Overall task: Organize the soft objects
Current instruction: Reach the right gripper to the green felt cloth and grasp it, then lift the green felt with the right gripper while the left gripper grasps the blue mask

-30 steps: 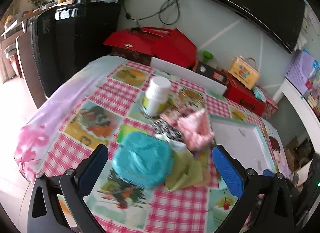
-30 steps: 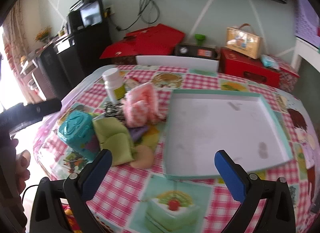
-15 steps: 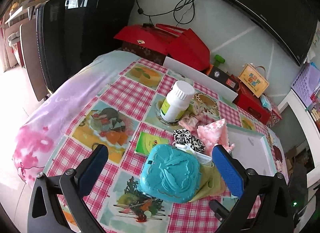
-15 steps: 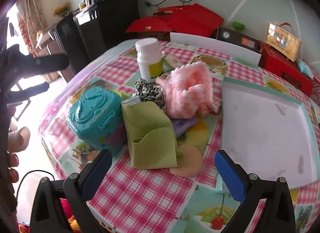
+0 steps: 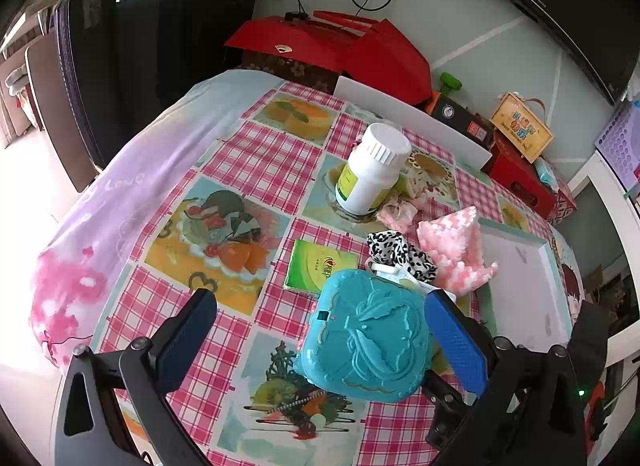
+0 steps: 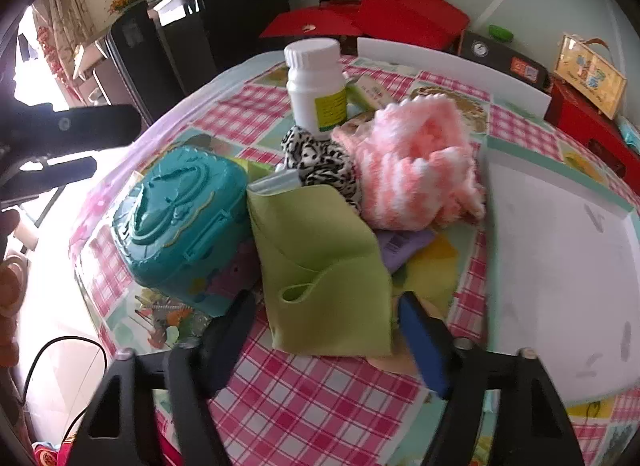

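Note:
A green felt pouch (image 6: 324, 270) stands at the front of a pile on the checked tablecloth. Behind it lie a pink knitted piece (image 6: 412, 169) (image 5: 456, 254) and a black-and-white spotted scrunchie (image 6: 320, 161) (image 5: 400, 254). A white tray (image 6: 560, 266) (image 5: 516, 286) lies to the right of the pile. My right gripper (image 6: 324, 330) has its jaws partly closed around the pouch's lower edge, with a small gap each side. My left gripper (image 5: 320, 334) is open and empty above the table, over a teal plastic case (image 5: 368, 342).
The teal case (image 6: 180, 221) sits left of the pouch. A white pill bottle (image 5: 372, 169) (image 6: 316, 85) stands behind the pile. A green packet (image 5: 316, 266) and a purple item (image 6: 400, 246) lie by the pile. Red boxes (image 5: 340, 49) stand behind the table.
My right gripper moved in towards the green pouch and its jaws narrowed around it. My left gripper pulled back and to the left, still open.

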Available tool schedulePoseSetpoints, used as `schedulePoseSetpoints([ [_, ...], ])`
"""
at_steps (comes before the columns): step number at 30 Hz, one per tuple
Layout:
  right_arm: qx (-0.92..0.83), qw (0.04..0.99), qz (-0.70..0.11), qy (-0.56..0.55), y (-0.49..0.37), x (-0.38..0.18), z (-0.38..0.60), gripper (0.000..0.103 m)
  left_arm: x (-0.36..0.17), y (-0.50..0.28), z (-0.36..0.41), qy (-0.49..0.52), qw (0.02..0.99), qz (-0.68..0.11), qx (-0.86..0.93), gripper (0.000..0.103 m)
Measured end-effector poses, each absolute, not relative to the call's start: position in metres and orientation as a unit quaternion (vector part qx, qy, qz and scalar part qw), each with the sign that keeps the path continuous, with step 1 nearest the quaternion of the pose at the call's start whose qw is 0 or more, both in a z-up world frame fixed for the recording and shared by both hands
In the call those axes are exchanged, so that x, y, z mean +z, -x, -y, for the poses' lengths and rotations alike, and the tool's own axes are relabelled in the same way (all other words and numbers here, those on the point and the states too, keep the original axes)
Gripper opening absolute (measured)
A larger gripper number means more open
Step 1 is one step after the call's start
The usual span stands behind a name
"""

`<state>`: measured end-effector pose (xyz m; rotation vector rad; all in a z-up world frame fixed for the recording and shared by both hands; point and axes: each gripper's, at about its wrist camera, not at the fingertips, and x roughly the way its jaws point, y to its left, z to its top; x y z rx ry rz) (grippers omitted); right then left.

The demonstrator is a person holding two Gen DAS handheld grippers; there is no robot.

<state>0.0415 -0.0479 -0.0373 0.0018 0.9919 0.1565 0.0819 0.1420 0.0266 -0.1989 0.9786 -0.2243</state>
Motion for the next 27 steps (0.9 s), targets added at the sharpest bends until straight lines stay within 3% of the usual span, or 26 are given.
schedulePoseSetpoints([
  [9,0.091,0.875,-0.475,-0.005,-0.043,-0.041,0.046,0.019,0.018,-0.086,-0.14,0.094,0.862,-0.486,-0.107,0.103],
  [17,0.104,0.886,-0.452,-0.007,-0.037,-0.024,0.051,0.009,0.021,-0.087,-0.14,0.094,0.862,-0.487,-0.11,0.103],
  [27,0.105,0.905,-0.411,-0.026,-0.023,0.011,0.064,0.009,0.029,-0.085,-0.134,0.094,0.862,-0.483,-0.123,0.103],
])
